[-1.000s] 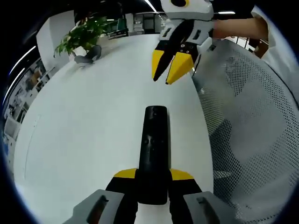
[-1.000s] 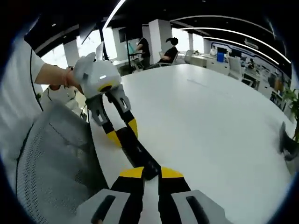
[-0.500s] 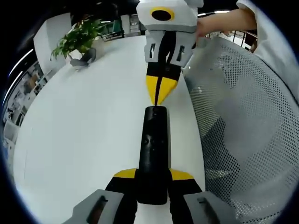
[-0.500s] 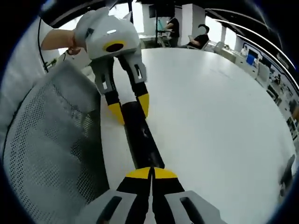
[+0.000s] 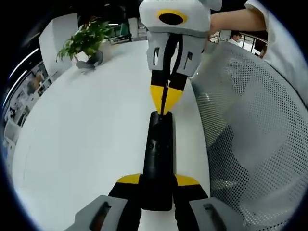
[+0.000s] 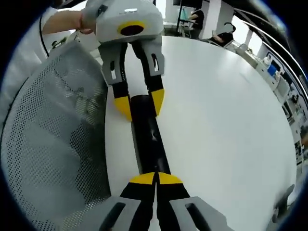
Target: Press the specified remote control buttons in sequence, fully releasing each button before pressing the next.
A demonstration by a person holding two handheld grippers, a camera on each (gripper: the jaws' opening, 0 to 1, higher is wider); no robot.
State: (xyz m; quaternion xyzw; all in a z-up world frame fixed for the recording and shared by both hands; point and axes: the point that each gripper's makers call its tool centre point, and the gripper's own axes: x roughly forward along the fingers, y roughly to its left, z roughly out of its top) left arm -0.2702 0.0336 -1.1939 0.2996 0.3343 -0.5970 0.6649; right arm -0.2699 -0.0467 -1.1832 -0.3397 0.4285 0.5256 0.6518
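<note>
A black remote control (image 5: 158,159) lay lengthwise on a white table (image 5: 86,139), close to the table's edge. In the left gripper view, my left gripper (image 5: 157,185) had its two yellow-tipped jaws closed against the sides of the remote's near end, gripping it. Small buttons showed on the remote's top face, too small to read.

From the far side of that view, my right gripper (image 5: 164,98) came down toward me, its jaws pressed together with no gap between the yellow tips. Those tips sat at the remote's far end, touching or just above it; I could not tell which.

In the right gripper view, my right gripper (image 6: 155,179) showed the same closed jaws, tips resting at the near end of the remote control (image 6: 148,137). Across from it, the left gripper (image 6: 139,102) straddled the remote's other end, one yellow tip on each side.

A grey mesh chair back (image 5: 250,125) stood just beside the table edge. A potted green plant (image 5: 86,39) stood at the far side of the table. A person's hand (image 6: 67,20) held the left gripper's body.
</note>
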